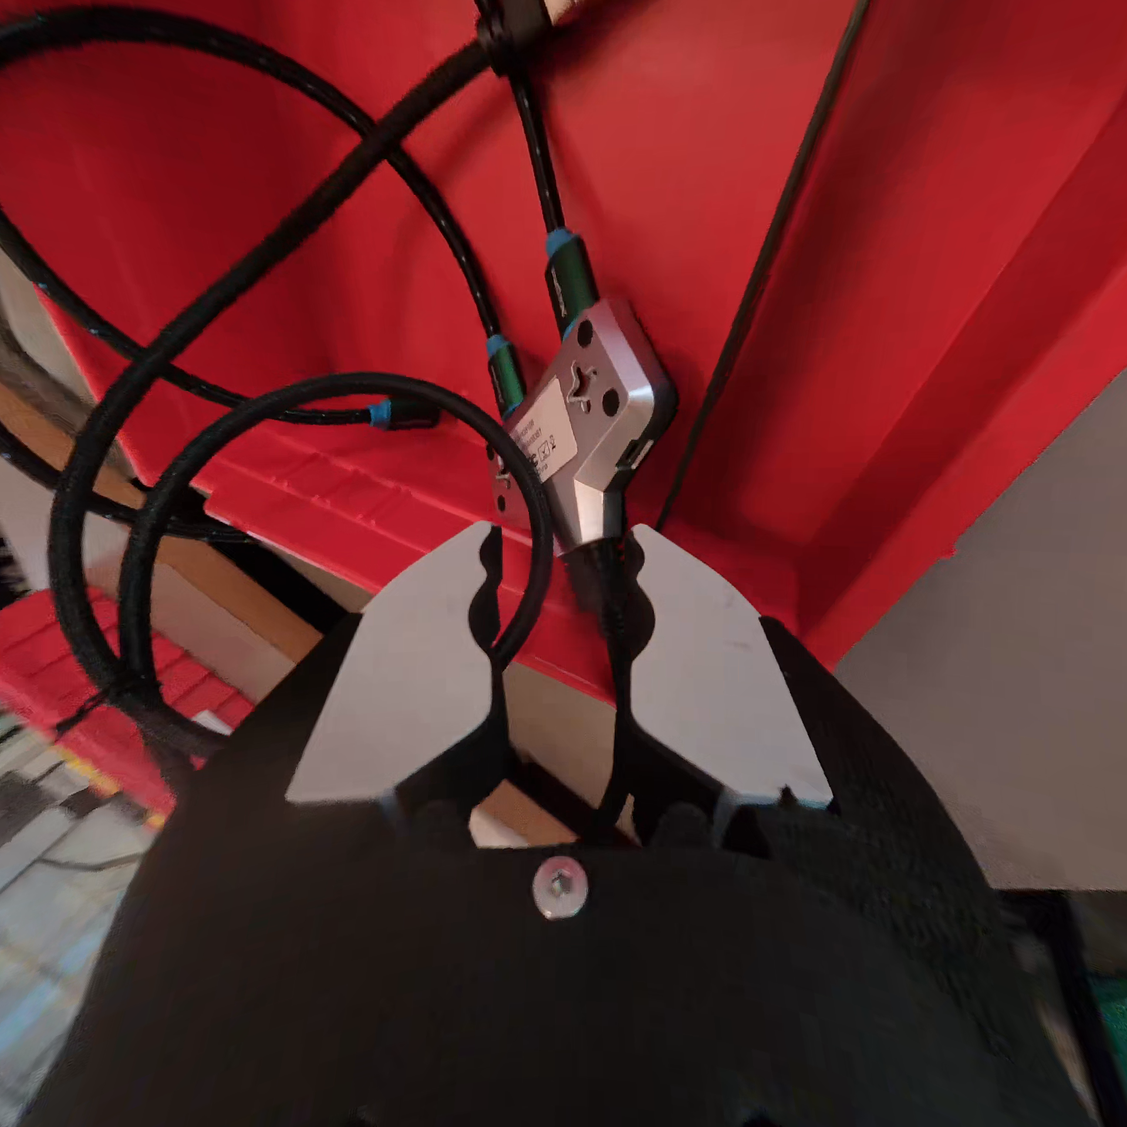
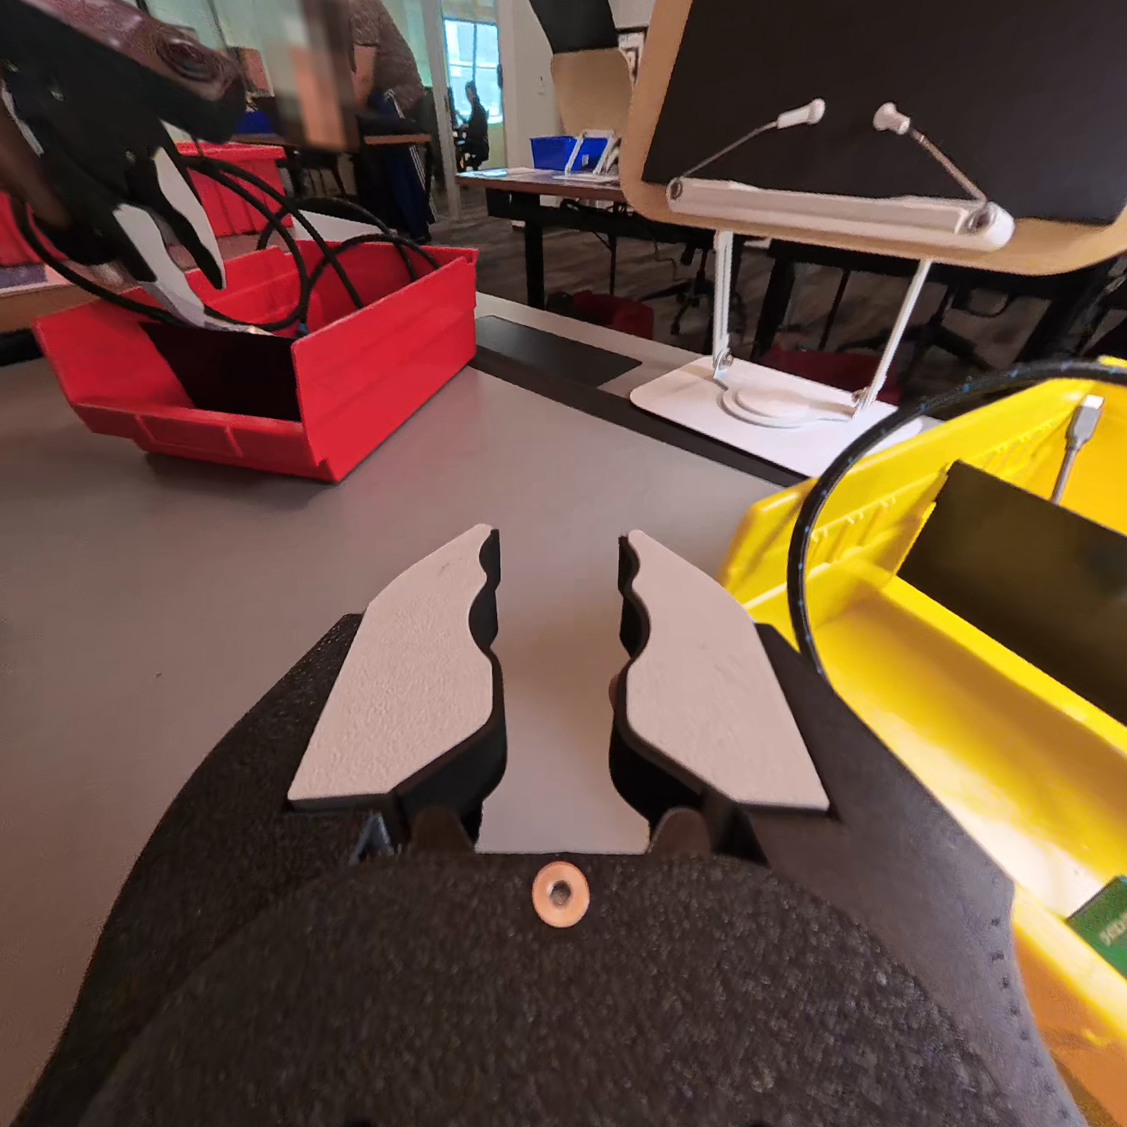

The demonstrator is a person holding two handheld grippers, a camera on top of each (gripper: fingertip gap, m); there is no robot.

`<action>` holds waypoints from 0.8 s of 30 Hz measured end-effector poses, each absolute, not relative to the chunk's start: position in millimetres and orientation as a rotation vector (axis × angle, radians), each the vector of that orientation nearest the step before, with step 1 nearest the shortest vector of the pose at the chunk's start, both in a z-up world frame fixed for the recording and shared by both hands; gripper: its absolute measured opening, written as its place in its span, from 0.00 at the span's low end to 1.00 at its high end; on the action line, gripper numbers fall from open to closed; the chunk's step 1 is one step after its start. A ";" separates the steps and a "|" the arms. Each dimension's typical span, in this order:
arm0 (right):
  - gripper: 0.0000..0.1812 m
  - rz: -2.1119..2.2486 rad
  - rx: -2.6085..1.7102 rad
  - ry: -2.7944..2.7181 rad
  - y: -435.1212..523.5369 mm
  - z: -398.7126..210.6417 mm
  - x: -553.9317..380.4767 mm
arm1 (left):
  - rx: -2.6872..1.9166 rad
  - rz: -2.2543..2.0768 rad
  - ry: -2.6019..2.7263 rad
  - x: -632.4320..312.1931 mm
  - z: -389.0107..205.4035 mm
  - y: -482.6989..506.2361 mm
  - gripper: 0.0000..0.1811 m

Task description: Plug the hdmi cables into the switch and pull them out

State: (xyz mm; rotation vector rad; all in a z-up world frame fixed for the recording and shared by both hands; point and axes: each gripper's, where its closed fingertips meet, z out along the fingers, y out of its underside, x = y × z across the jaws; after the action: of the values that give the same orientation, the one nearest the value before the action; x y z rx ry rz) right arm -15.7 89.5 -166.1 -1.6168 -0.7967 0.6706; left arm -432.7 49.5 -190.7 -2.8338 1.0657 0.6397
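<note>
1. Silver metal marked the switch (image 1: 585,421), which lay inside the red bin (image 1: 793,305) just ahead of the left gripper (image 1: 564,549), label side up.
2. Two green-shelled plugs (image 1: 570,283) were seen seated in the far edge of the switch, so the next step was judged to be pulling them out.
3. The left gripper's jaws stood apart, with the switch's own black lead (image 1: 613,640) running between them against the right-hand finger; no firm clamp on it could be made out.
4. For a clean pull, the switch body would best be pinned by one gripper while the other took a plug by its green shell, not by the braid, and drew straight along the socket line.
5. A third plug (image 1: 405,416) lay loose on the bin floor, ahead and to the left of the left gripper.
6. Thick black cable loops (image 1: 201,341) crossed the bin and curled by the left-hand finger; snagging on them was judged the main risk.
7. The right gripper (image 2: 560,546) hovered wide open and empty over the grey table (image 2: 244,579), well apart from the red bin.
8. A yellow bin (image 2: 915,701) with another cable sat close on its right, and a white stand (image 2: 787,402) further ahead.
</note>
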 end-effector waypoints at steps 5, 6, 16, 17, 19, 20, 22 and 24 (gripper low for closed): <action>0.20 0.703 -1.605 -0.869 74.0 -184.7 -15.1 | -2.801 0.822 1.271 -437.5 -189.6 45.2 0.21; 0.20 0.737 -1.577 -0.905 68.7 -183.4 -19.7 | -2.801 0.851 1.304 -437.4 -188.9 43.9 0.21; 0.25 0.919 -1.497 -1.206 21.6 -198.4 -46.2 | -2.889 1.031 1.485 -446.9 -197.6 26.6 0.24; 0.25 0.911 -1.493 -1.217 20.2 -199.0 -46.9 | -2.891 1.031 1.493 -447.7 -199.8 26.6 0.24; 0.25 0.898 -1.488 -1.226 18.9 -199.5 -47.3 | -2.891 1.036 1.512 -448.3 -201.3 26.6 0.24; 0.25 0.896 -1.488 -1.229 18.5 -199.8 -47.1 | -2.885 1.039 1.527 -448.1 -201.1 26.8 0.24; 0.25 0.898 -1.491 -1.228 18.9 -200.4 -46.6 | -2.869 1.047 1.559 -447.5 -200.4 26.8 0.24; 0.25 0.896 -1.494 -1.230 19.4 -201.8 -46.3 | -2.858 1.052 1.576 -446.8 -199.0 26.4 0.23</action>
State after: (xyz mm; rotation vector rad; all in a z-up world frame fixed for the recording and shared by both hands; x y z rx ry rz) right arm -46.3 19.4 -201.8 -1.4943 -1.2301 0.8960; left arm -446.8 26.4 -199.0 -2.8575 1.5758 1.0520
